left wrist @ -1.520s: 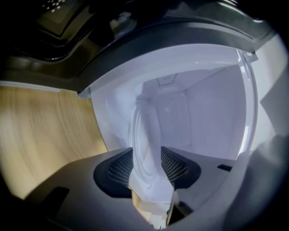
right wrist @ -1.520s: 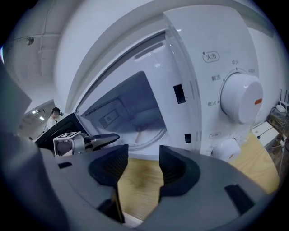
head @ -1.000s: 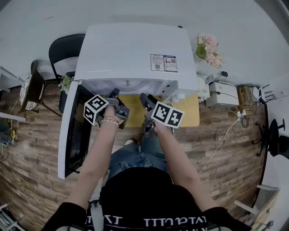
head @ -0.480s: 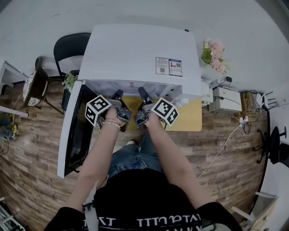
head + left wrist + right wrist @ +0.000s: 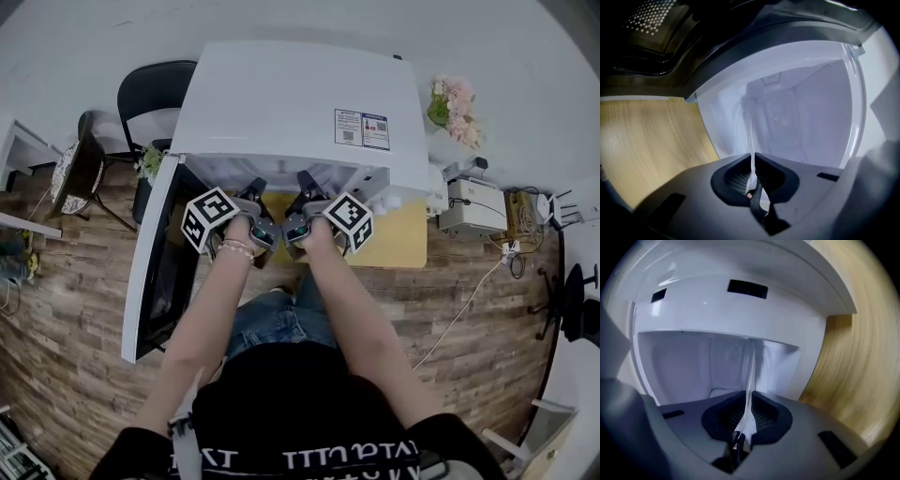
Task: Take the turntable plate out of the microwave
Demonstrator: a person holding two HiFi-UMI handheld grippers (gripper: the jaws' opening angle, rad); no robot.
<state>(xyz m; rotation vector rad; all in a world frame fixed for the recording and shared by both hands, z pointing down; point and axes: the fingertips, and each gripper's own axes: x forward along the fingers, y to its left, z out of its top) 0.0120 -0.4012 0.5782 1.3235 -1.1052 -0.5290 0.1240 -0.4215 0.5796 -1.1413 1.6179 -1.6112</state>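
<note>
The white microwave (image 5: 291, 103) stands on a wooden table (image 5: 398, 239) with its door (image 5: 155, 272) swung open to the left. Both grippers reach side by side into its opening. The clear glass turntable plate (image 5: 750, 136) shows edge-on in the left gripper view, and my left gripper (image 5: 752, 168) is shut on its rim. In the right gripper view the same plate (image 5: 751, 366) runs edge-on between the pads. My right gripper (image 5: 747, 411) has just been closing and is now shut on the rim. In the head view the left gripper (image 5: 255, 192) and right gripper (image 5: 305, 183) have their tips hidden under the microwave's top.
A black chair (image 5: 150, 94) and a small plant (image 5: 148, 164) stand left of the microwave. Pink flowers (image 5: 455, 103) and a white box (image 5: 473, 211) with cables sit to the right. The open door juts out on the left over the wood floor.
My right gripper has rolled, its marker cube turning, and shifted left and deeper into the microwave opening beside the left one. The left gripper has barely moved.
</note>
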